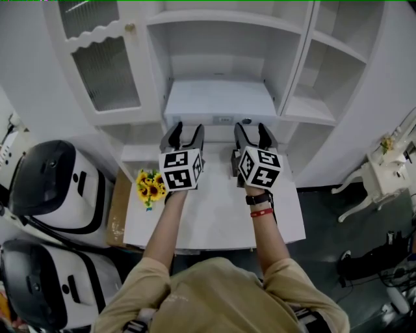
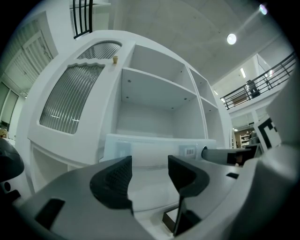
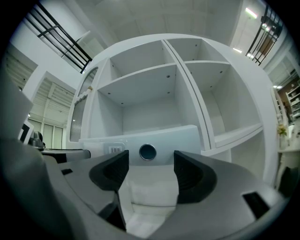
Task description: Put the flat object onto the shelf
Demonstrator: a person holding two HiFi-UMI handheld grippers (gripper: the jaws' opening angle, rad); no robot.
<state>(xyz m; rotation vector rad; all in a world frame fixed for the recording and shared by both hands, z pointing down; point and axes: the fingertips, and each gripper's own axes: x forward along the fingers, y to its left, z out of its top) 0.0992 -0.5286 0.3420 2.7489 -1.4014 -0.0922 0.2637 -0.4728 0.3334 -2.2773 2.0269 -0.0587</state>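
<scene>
Left gripper (image 2: 149,165): black ribbed pads (image 2: 115,180) apart, nothing between them. Right gripper (image 3: 151,168): same, jaws apart, gap empty. Both point level at the centre bay of the white wooden shelf unit (image 1: 229,18), side by side, tips just short of the bay's front lip. The flat white rectangular box (image 1: 220,103) lies flat on the lower board of that centre bay, front edge facing out, with a barcode label (image 3: 115,150) and a round dark hole (image 3: 147,152) on that edge. The hole lines up in the right gripper's gap. Can't tell if either gripper touches the box; nothing is clamped. A white tabletop (image 1: 221,218) butts against the front of the shelf unit, under both forearms. Yellow sunflowers (image 1: 149,187) sit in front of the unit's ribbed-glass door (image 1: 104,71), left of the centre bay. Rounded black-and-white machines (image 1: 52,188) stand further left of the unit.
</scene>
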